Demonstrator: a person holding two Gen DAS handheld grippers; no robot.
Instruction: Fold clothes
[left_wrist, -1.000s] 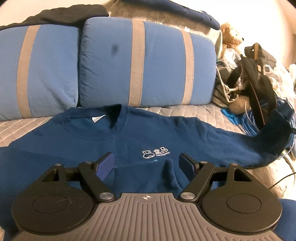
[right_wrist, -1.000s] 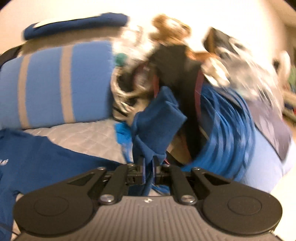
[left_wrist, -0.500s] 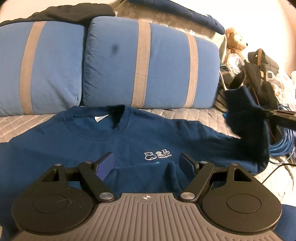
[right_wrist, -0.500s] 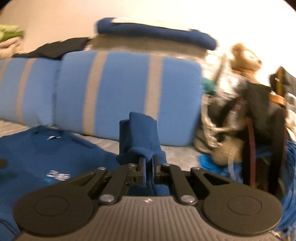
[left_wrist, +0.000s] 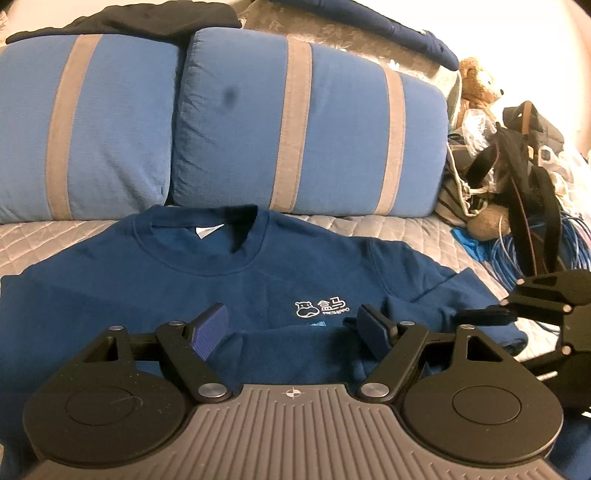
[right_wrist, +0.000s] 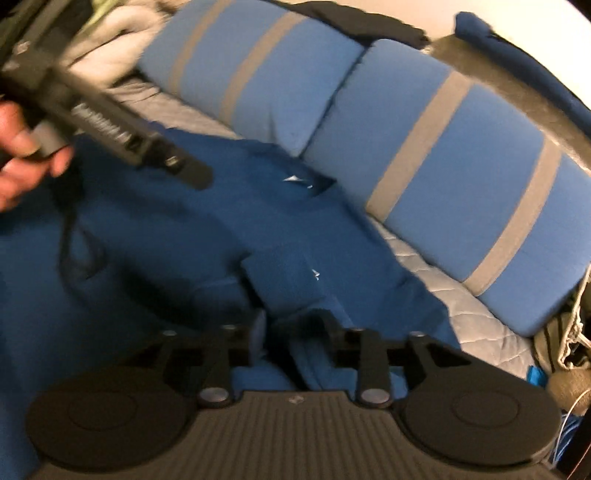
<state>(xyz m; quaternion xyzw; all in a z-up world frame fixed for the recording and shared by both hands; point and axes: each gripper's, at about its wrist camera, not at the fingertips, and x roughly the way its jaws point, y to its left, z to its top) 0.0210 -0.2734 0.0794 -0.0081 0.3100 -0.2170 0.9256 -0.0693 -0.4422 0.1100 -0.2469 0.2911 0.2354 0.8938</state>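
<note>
A navy sweatshirt with a white chest logo lies front up on the quilted bed, collar toward the pillows. My left gripper is open and empty, low over the chest. The right sleeve lies folded across the chest. My right gripper is open just over the sleeve's cuff, and it shows at the right edge of the left wrist view. The sweatshirt also fills the right wrist view, where the left gripper's body and the hand holding it appear at upper left.
Two blue pillows with grey stripes stand behind the sweatshirt. A teddy bear, black bags and blue cable coils pile up on the right. The grey quilt shows around the garment.
My right gripper carried the sleeve cuff from the right side in over the chest, laid it down and opened. My left gripper stayed open and nearly still.
</note>
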